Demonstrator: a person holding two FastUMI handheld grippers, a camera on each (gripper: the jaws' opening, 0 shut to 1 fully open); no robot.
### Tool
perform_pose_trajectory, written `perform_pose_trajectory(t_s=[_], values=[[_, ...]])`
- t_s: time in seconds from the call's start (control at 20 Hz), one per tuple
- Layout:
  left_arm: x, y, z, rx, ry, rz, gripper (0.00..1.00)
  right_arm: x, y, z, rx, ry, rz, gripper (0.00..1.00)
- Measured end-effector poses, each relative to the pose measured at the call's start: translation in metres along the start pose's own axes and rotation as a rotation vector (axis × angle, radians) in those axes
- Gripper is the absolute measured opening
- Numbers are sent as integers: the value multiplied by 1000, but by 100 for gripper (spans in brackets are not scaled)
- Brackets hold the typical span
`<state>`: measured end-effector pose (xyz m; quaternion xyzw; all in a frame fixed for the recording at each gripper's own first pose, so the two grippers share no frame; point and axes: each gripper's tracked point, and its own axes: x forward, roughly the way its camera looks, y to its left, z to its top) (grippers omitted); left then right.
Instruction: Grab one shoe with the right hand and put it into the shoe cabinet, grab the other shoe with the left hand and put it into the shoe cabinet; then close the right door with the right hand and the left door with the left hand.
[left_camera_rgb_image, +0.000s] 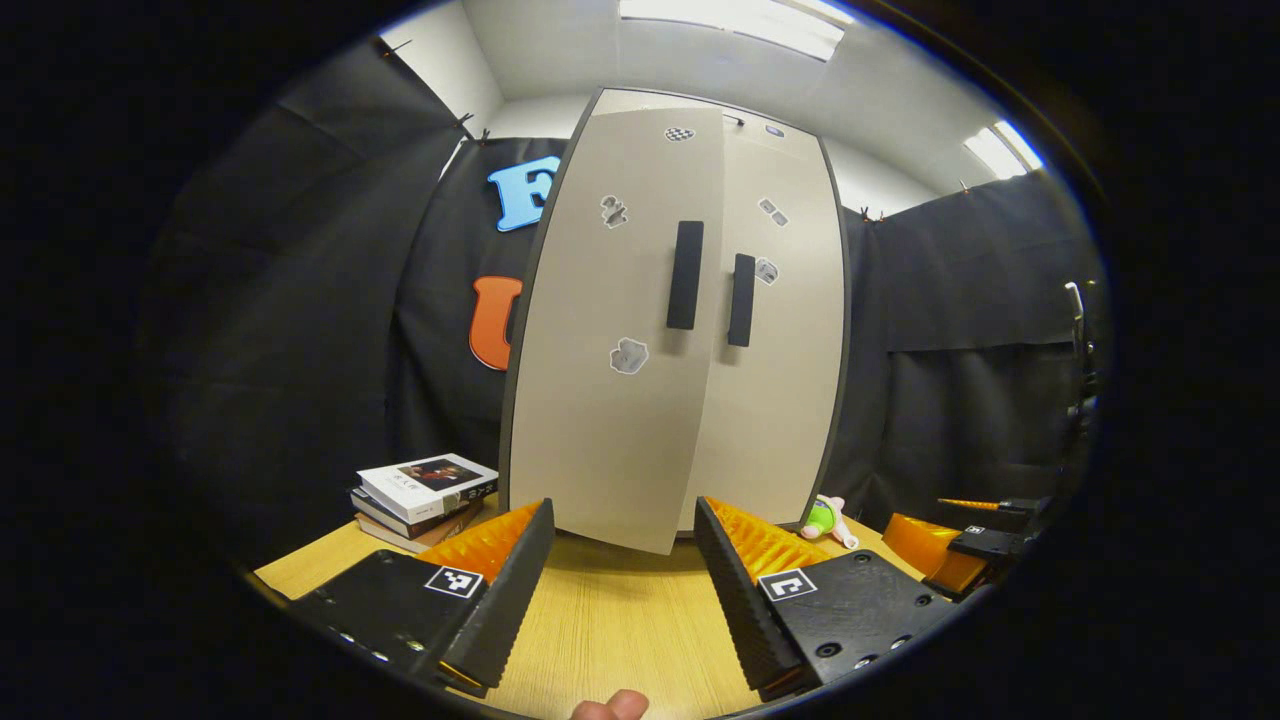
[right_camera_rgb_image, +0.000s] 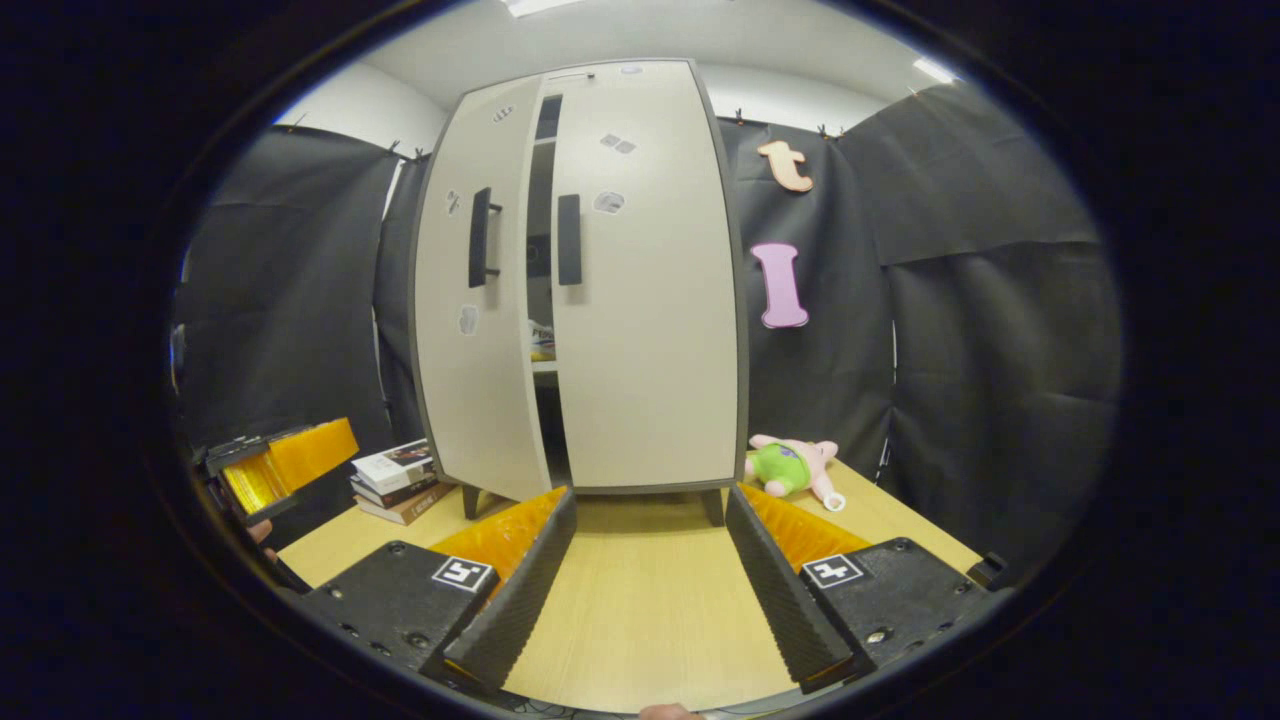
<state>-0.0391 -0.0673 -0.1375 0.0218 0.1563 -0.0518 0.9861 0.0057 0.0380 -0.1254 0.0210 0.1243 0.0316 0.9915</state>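
The pale shoe cabinet (left_camera_rgb_image: 680, 330) stands on the wooden table (left_camera_rgb_image: 610, 620) with two dark vertical handles. In the right gripper view its right door (right_camera_rgb_image: 650, 290) is flush, while its left door (right_camera_rgb_image: 480, 320) stands slightly ajar, leaving a narrow gap that shows a shelf with something light on it (right_camera_rgb_image: 541, 342). My left gripper (left_camera_rgb_image: 625, 555) is open in front of the left door, holding nothing. My right gripper (right_camera_rgb_image: 650, 545) is open before the right door, also holding nothing. The other gripper (right_camera_rgb_image: 270, 465) appears at the left edge of the right gripper view.
A stack of books (left_camera_rgb_image: 425, 495) lies left of the cabinet. A green and pink plush toy (right_camera_rgb_image: 795, 465) lies at its right foot. Black cloth walls close the booth on both sides. A fingertip (left_camera_rgb_image: 612, 706) shows at the bottom of the left gripper view.
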Motion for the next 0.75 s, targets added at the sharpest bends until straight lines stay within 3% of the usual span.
perform_pose_trajectory(t_s=[0.75], values=[[2,-8,-1,26,7,-17,84,-4,3,10,17,-38,10,98]])
